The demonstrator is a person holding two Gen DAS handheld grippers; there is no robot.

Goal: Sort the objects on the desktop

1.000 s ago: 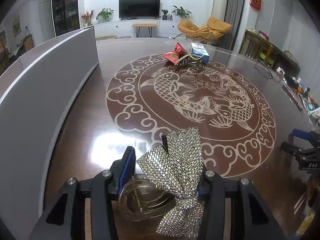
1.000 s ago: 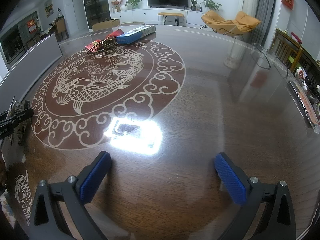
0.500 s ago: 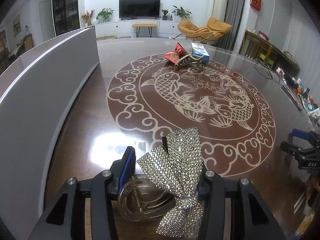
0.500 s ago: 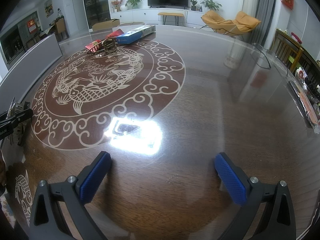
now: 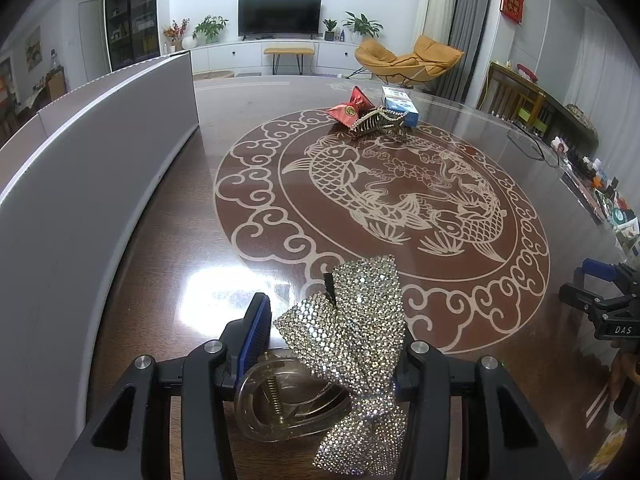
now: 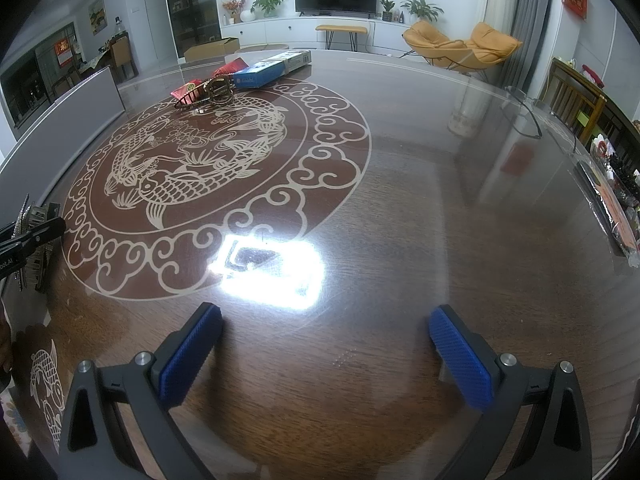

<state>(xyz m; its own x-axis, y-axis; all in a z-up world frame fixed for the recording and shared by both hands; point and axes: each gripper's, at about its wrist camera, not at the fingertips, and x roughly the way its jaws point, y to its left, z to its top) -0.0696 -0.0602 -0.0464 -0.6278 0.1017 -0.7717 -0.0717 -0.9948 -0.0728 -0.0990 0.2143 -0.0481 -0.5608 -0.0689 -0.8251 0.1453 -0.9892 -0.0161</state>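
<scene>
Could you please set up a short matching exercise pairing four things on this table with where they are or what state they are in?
Things:
1. rhinestone bow clip
2. right tool
3. blue box
4. grey board

Places or states:
A. standing on edge along one side of the table
B. open, holding nothing
C. gripped in the left tool
D. lying at the far side of the fish pattern, beside the red packet

Pairs: 1-C, 2-B, 3-D, 4-A

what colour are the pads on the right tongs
Blue, with a fine textured surface; the pads show best in the right wrist view, set wide apart.
</scene>
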